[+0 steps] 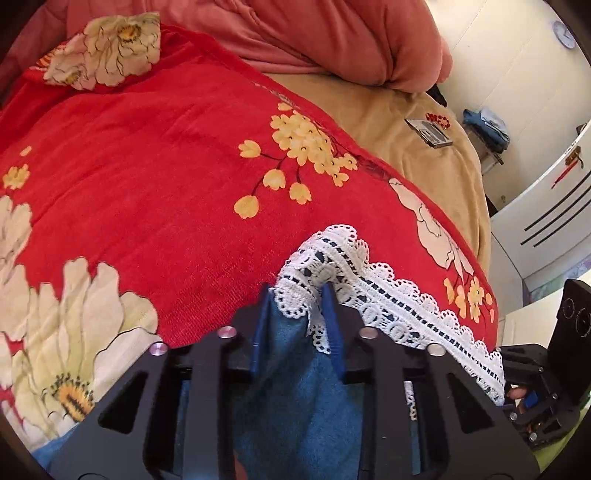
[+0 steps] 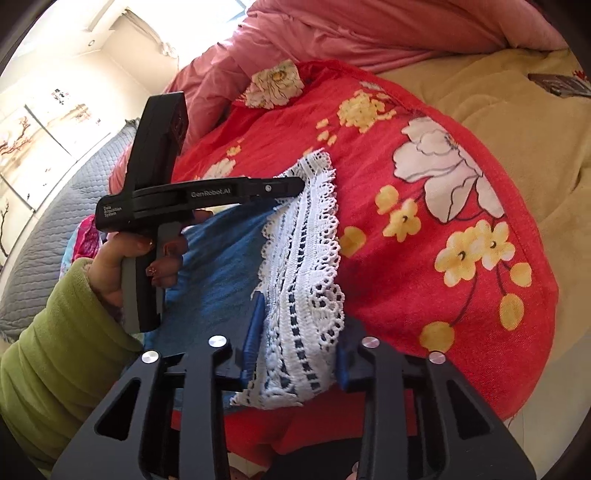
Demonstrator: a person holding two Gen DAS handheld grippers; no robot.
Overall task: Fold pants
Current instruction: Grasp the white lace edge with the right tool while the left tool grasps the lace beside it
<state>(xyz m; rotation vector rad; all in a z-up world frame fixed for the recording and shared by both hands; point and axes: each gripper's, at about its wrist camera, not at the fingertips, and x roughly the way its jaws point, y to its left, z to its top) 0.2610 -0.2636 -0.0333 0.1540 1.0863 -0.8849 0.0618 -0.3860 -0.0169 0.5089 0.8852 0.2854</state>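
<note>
Blue denim pants [image 2: 221, 266] with a white lace hem [image 2: 310, 236] lie on a red floral blanket [image 2: 424, 258]. My left gripper [image 1: 296, 291] is shut on one end of the lace hem [image 1: 388, 302], with lace and denim [image 1: 295, 387] bunched between its blue pads. In the right wrist view the left gripper [image 2: 295, 183] reaches the far end of the lace, held by a hand [image 2: 122, 266] in a green sleeve. My right gripper [image 2: 301, 325] is shut on the near end of the lace band, which is gathered between its pads.
A pink duvet [image 1: 332, 33] is heaped at the back of the bed. Beige sheet [image 1: 424, 155] lies beyond the blanket, with a small flat packet [image 1: 430, 131] on it. A white cabinet [image 1: 546, 206] stands off the bed's edge. A grey quilted cover [image 2: 62, 221] lies at the left.
</note>
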